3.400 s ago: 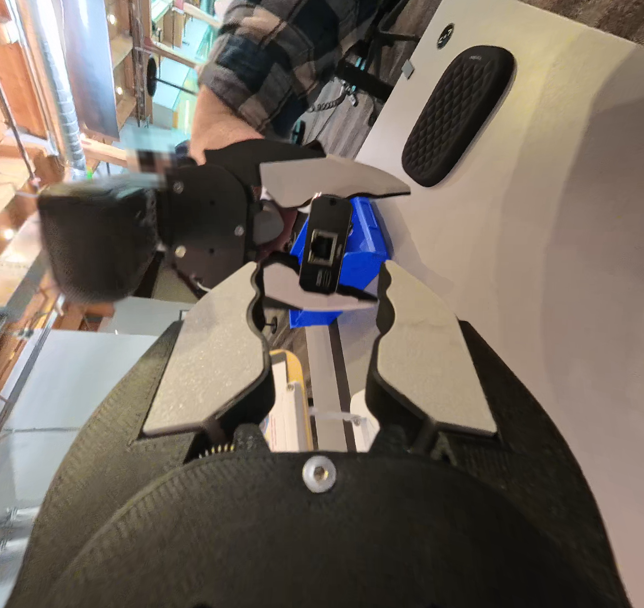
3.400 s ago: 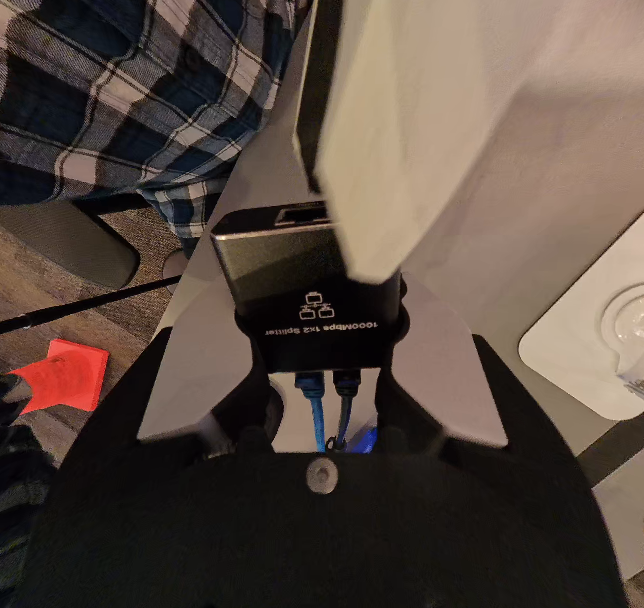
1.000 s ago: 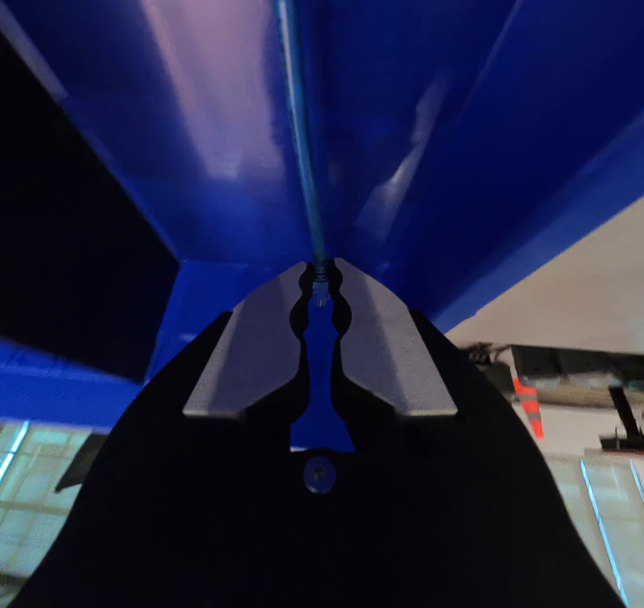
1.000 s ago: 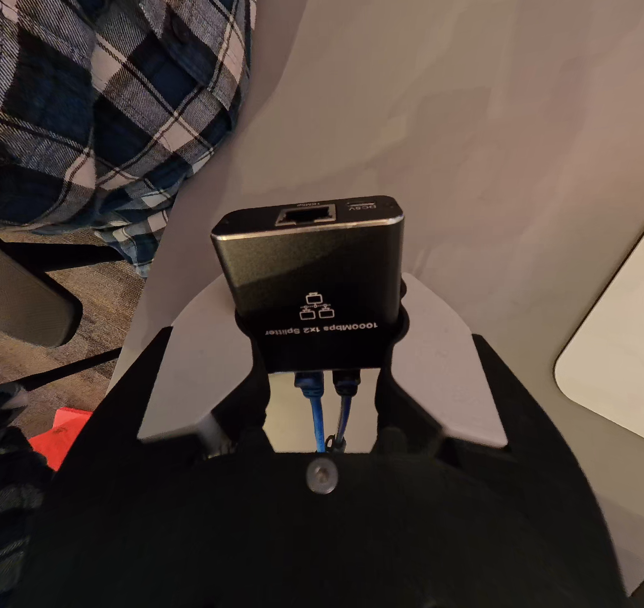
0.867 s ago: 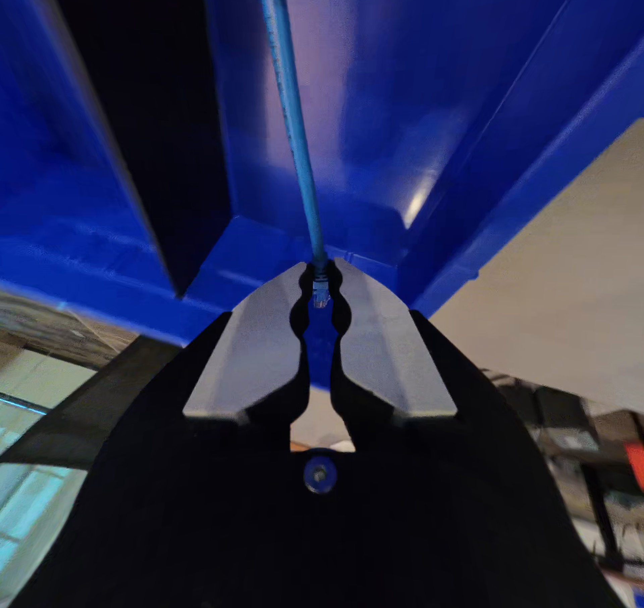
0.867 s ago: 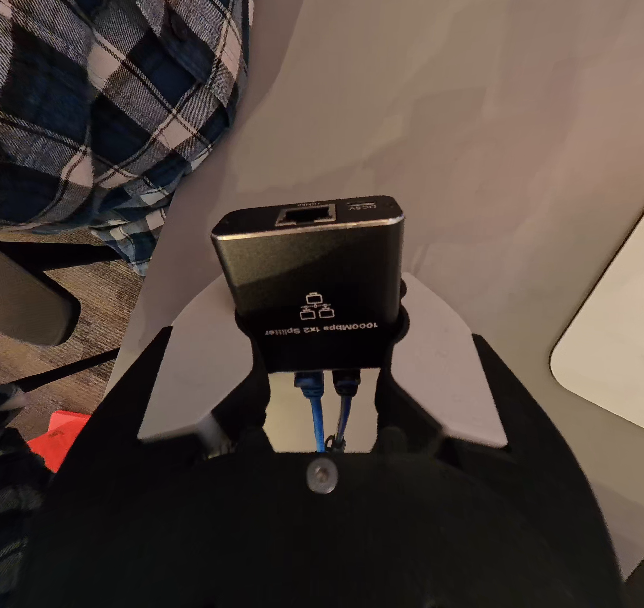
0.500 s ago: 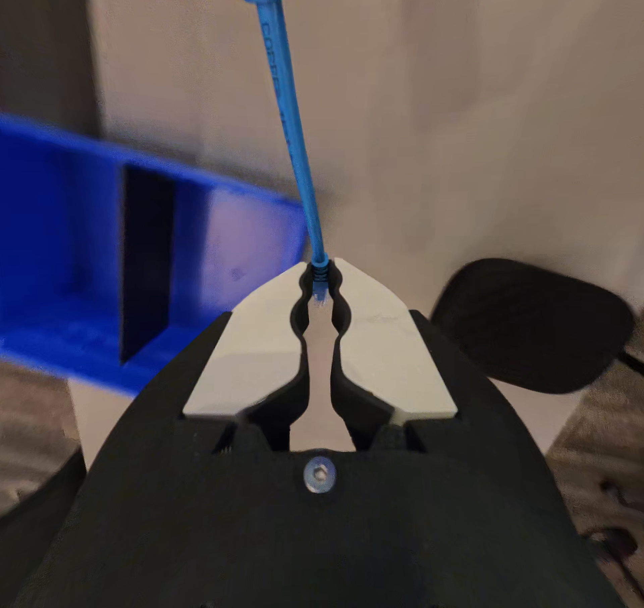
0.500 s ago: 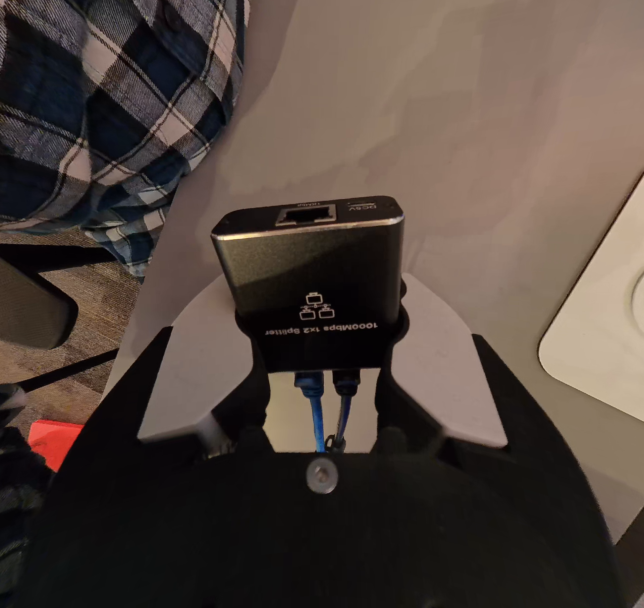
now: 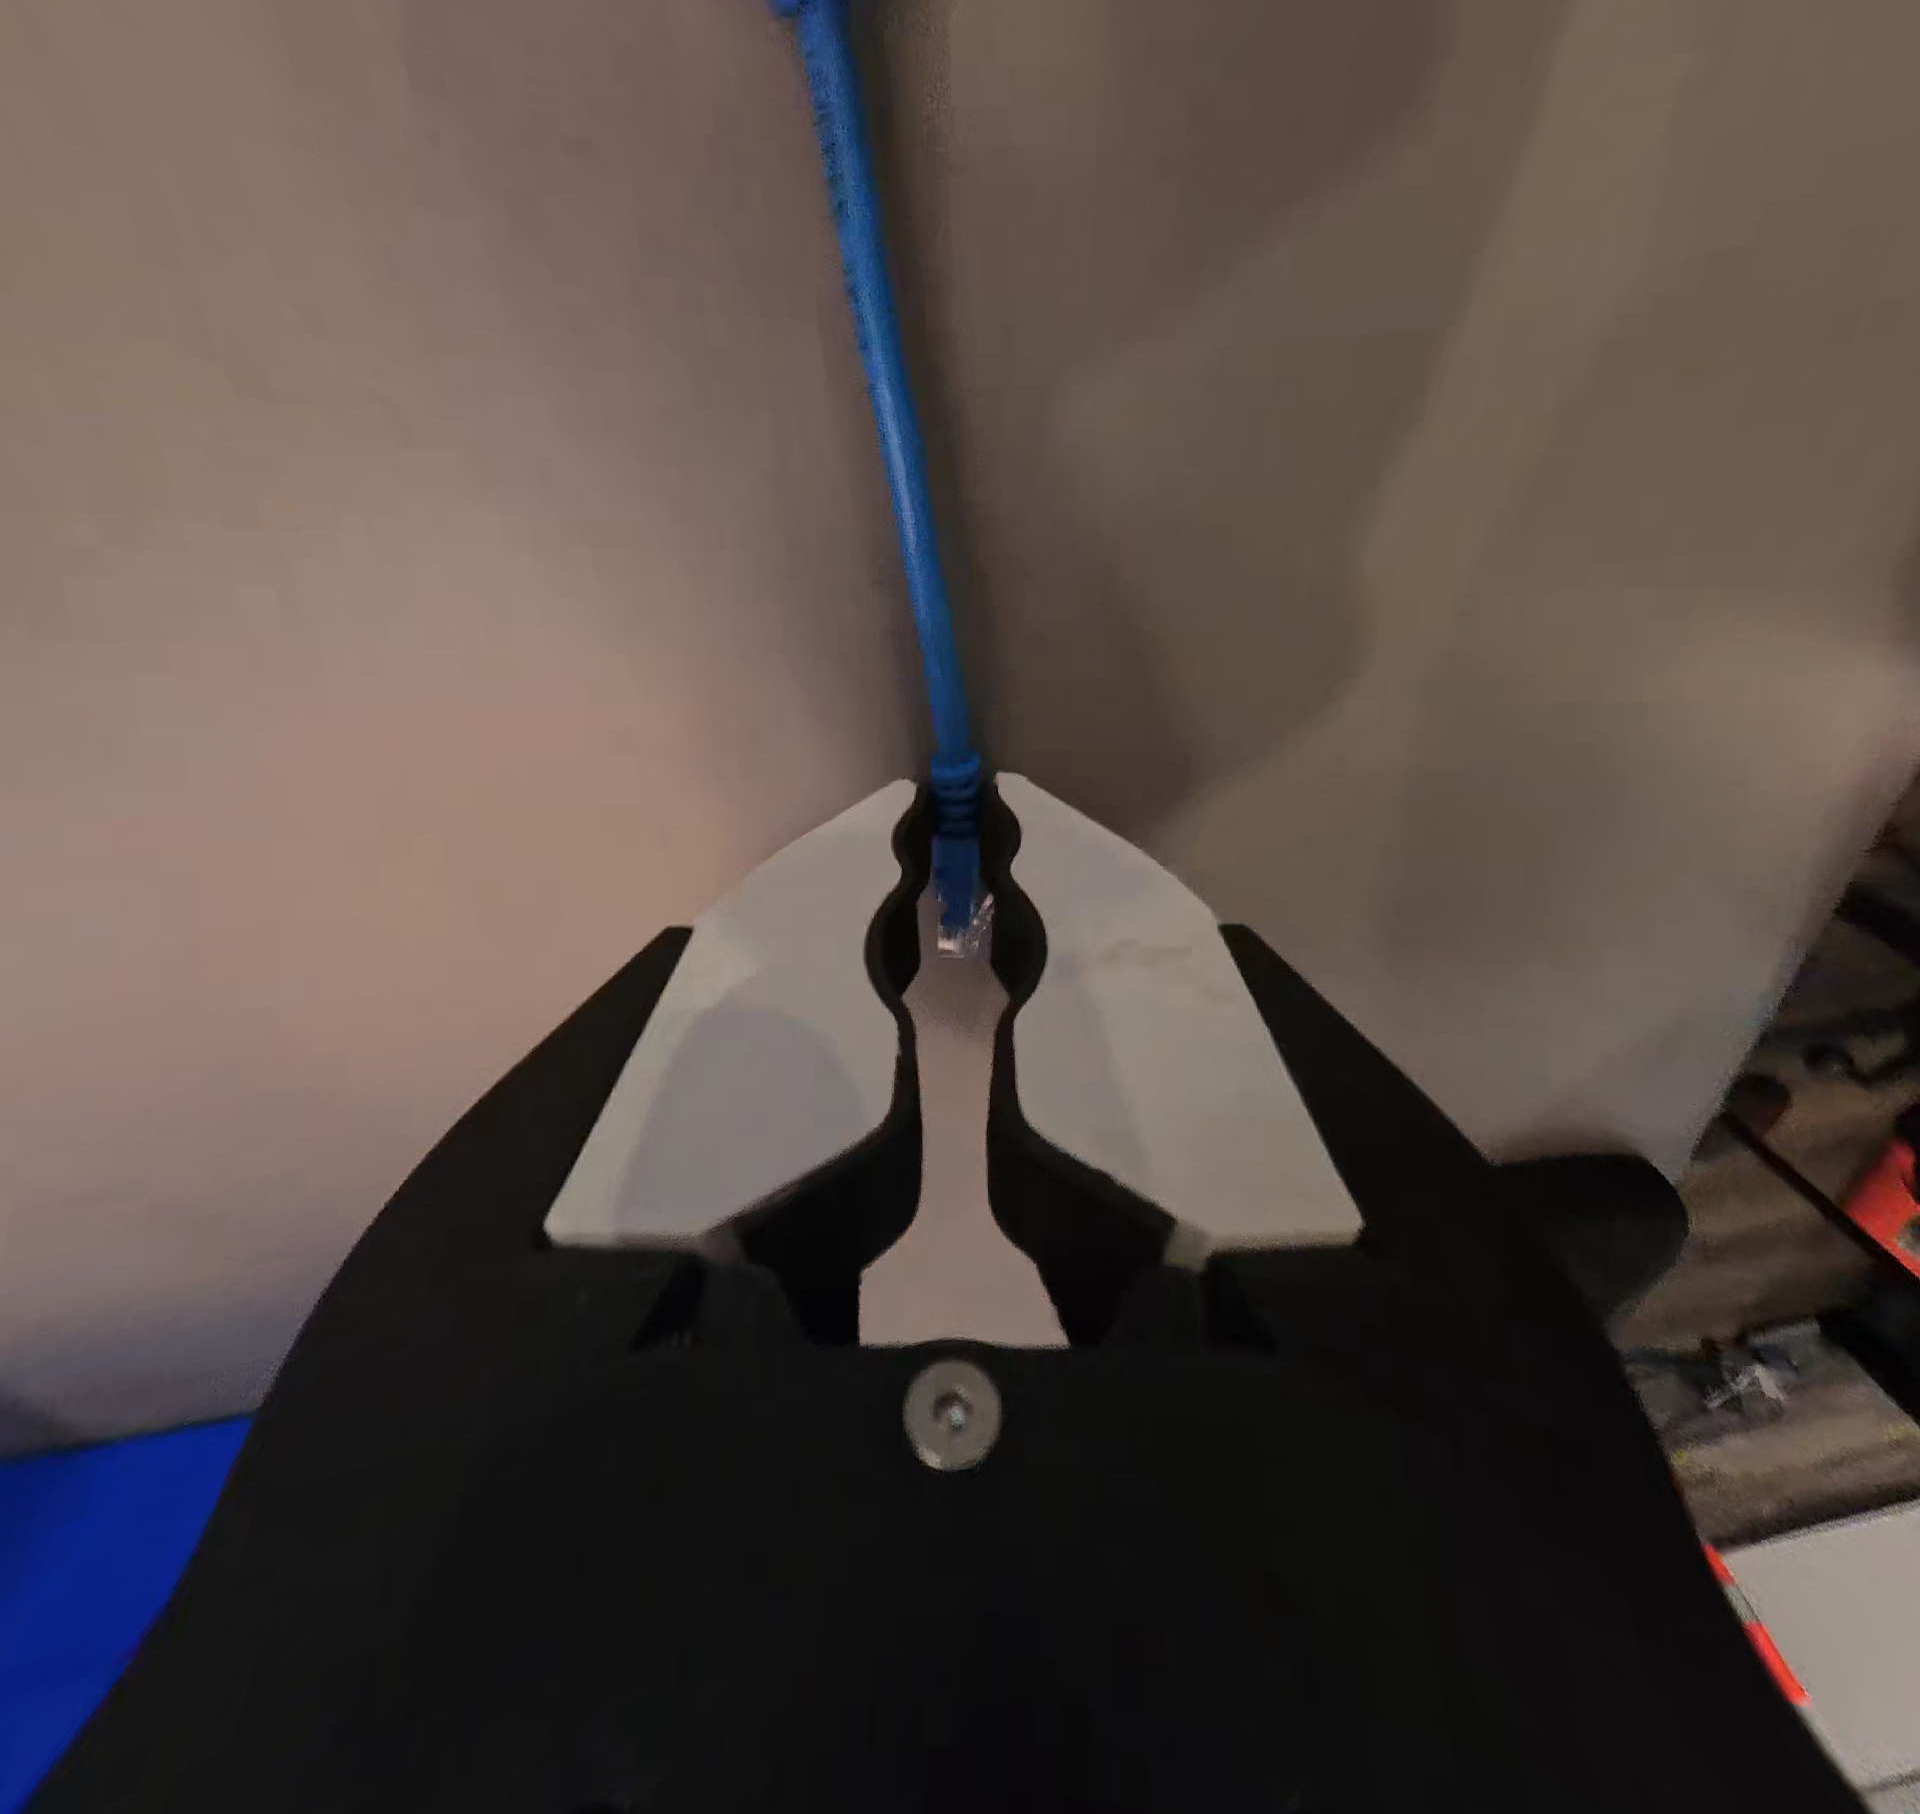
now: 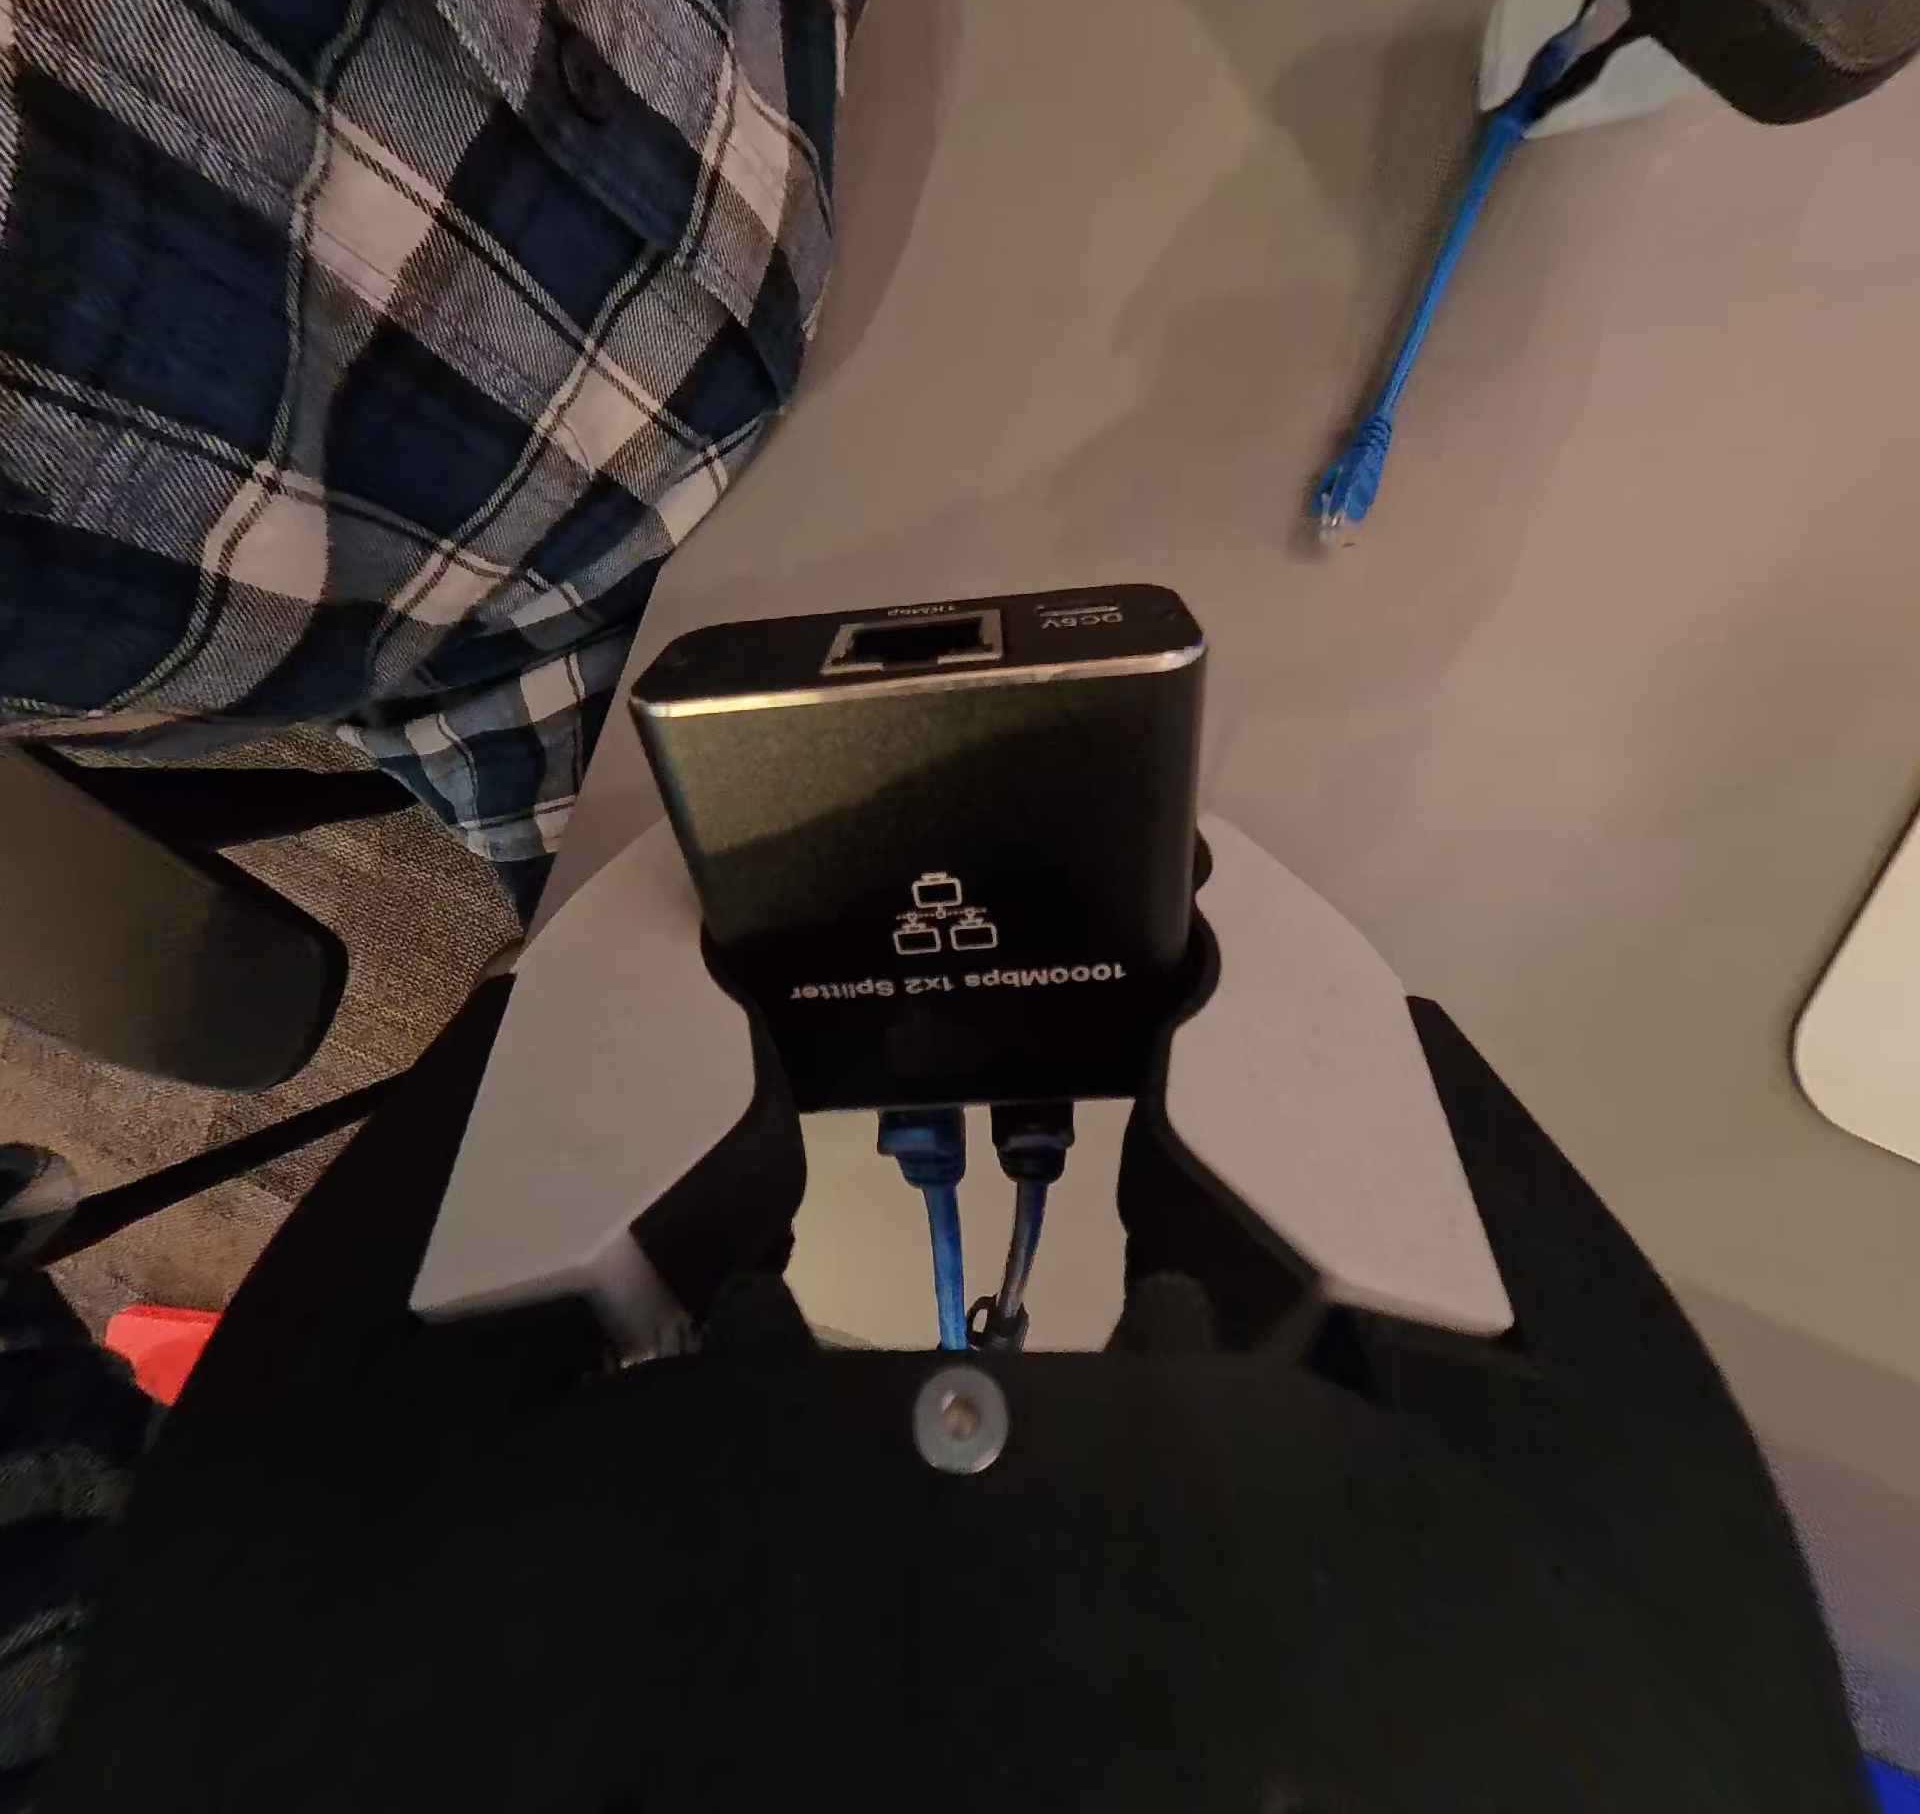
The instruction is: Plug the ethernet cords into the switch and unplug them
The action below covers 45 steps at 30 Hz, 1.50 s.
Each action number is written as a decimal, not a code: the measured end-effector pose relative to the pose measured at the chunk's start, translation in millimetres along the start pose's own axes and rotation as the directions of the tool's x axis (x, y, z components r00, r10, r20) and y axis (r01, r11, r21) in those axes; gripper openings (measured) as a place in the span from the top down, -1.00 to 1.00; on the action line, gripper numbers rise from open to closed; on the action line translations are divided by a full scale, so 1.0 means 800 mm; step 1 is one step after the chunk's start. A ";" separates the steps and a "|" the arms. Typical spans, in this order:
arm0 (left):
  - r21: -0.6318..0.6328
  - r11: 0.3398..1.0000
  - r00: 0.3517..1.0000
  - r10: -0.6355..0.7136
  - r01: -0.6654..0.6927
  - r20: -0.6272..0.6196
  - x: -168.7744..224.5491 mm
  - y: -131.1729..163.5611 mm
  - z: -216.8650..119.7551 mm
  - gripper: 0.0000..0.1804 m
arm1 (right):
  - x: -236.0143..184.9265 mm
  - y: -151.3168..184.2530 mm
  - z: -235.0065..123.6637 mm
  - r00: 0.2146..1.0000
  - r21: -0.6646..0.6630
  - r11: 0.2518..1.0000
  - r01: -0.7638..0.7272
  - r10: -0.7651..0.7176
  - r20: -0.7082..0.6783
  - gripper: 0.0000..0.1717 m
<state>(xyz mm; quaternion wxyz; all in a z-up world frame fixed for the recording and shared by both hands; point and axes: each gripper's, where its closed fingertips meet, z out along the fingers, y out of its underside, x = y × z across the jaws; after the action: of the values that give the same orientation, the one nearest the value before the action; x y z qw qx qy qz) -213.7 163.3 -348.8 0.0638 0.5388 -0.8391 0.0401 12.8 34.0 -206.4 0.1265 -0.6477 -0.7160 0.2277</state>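
Switch (image 10: 925, 808) between the right gripper's (image 10: 951, 933) fingers, two cords plugged into its near end, open port (image 10: 914, 644) facing away, loose cord (image 10: 1434, 289) ahead to the right, over the table (image 10: 1558, 725), its near plug in the left gripper (image 9: 956, 808).

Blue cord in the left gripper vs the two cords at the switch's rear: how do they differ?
The blue cord is clamped at one plug by the left gripper, its far plug free; the rear cords are plugged into the switch. It is wholly blue; one rear plug looks black. All are thin.
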 end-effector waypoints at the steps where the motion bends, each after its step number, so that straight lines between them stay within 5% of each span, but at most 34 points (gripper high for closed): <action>1: -0.014 1.000 0.999 0.004 -0.004 0.035 -0.006 0.000 0.000 0.82 | -0.003 0.002 0.001 1.000 0.004 1.000 -0.002 0.002 0.000 0.10; 3: -0.023 1.000 0.996 0.004 -0.002 0.084 -0.013 0.000 -0.004 0.55 | -0.006 0.005 0.002 1.000 0.013 1.000 -0.001 0.001 -0.004 0.10; 9: 0.136 0.990 0.979 -0.061 0.035 0.195 -0.019 -0.045 -0.043 0.31 | -0.013 0.014 -0.003 1.000 0.051 0.999 0.003 -0.002 -0.025 0.10; 15: 0.210 0.977 0.940 -0.045 -0.029 0.338 -0.024 -0.122 -0.034 0.56 | -0.020 0.020 -0.002 0.999 0.080 0.997 0.001 0.002 -0.037 0.10; 27: 0.200 0.979 0.910 -0.038 -0.050 0.413 -0.030 -0.141 -0.010 0.87 | -0.033 0.029 -0.008 0.997 0.118 0.993 0.006 0.002 -0.071 0.10; 31: 0.395 0.913 0.974 -0.172 0.101 0.149 -0.013 -0.157 -0.022 0.88 | -0.027 0.030 -0.009 0.994 0.120 0.993 0.013 0.000 -0.111 0.10; 34: 0.602 0.734 0.947 -0.205 0.315 -0.246 0.017 -0.190 -0.070 0.88 | -0.013 0.033 -0.012 0.981 0.091 0.996 0.024 -0.006 -0.193 0.10; 36: 0.643 0.649 0.902 -0.175 0.407 -0.395 0.024 -0.200 -0.096 0.88 | -0.005 0.033 -0.014 0.971 0.074 0.997 0.034 -0.015 -0.240 0.10; 40: 0.682 0.584 0.864 -0.066 0.440 -0.500 0.037 -0.213 -0.124 0.88 | 0.016 0.037 -0.016 0.938 0.011 0.999 0.049 -0.042 -0.345 0.10; 45: 0.664 0.631 0.856 0.000 0.401 -0.516 0.042 -0.219 -0.124 0.88 | 0.024 0.040 -0.010 0.933 -0.014 0.999 0.046 -0.048 -0.357 0.10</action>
<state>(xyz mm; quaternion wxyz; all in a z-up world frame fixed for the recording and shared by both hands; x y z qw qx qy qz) -61.5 73.6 -245.8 0.0402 0.5821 -0.6359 0.5052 41.8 56.2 -217.2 0.2580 -0.6613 -0.6971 0.1014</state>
